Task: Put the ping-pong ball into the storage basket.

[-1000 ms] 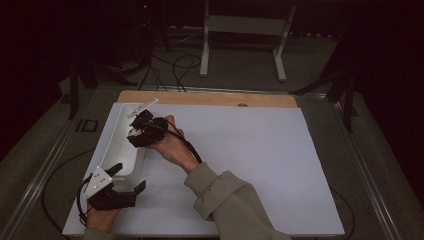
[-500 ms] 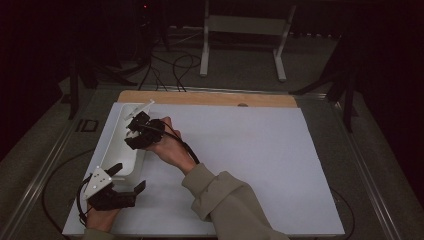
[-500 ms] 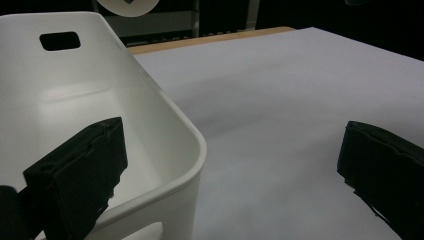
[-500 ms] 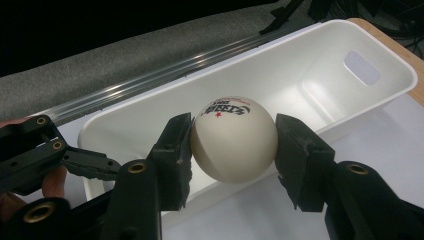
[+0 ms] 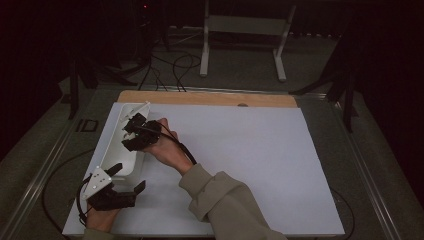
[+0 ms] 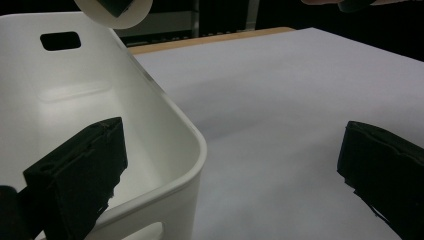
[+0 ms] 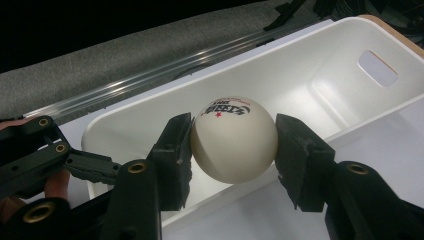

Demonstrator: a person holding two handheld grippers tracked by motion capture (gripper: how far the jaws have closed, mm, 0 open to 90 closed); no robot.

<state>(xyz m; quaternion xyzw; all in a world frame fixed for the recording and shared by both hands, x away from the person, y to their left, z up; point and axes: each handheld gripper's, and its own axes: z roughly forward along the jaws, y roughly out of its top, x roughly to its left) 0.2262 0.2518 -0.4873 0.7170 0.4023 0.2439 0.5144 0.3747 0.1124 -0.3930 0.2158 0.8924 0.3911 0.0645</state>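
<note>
A white ping-pong ball [image 7: 234,139] with red and black print is pinched between the pads of my right gripper [image 7: 234,146], which is shut on it. The ball hangs over the open white bin [image 7: 300,75]. In the high view the right gripper [image 5: 132,134] sits above the bin [image 5: 122,159] near its far half, at the table's left. My left gripper [image 5: 129,178] stands open at the bin's near end. In the left gripper view, one jaw is inside the bin [image 6: 175,117] and the other outside over the white sheet. The ball [image 6: 139,14] shows at the top edge.
A white sheet [image 5: 250,160] covers the table, with a wooden strip [image 5: 210,98] along the far edge. Cables [image 5: 172,65] and a white stand [image 5: 245,30] lie on the floor beyond. Metal rails [image 5: 40,175] run along the table's sides.
My right hand has drifted slightly to the left over the bin, still holding the ball. The left gripper has stayed in place.
</note>
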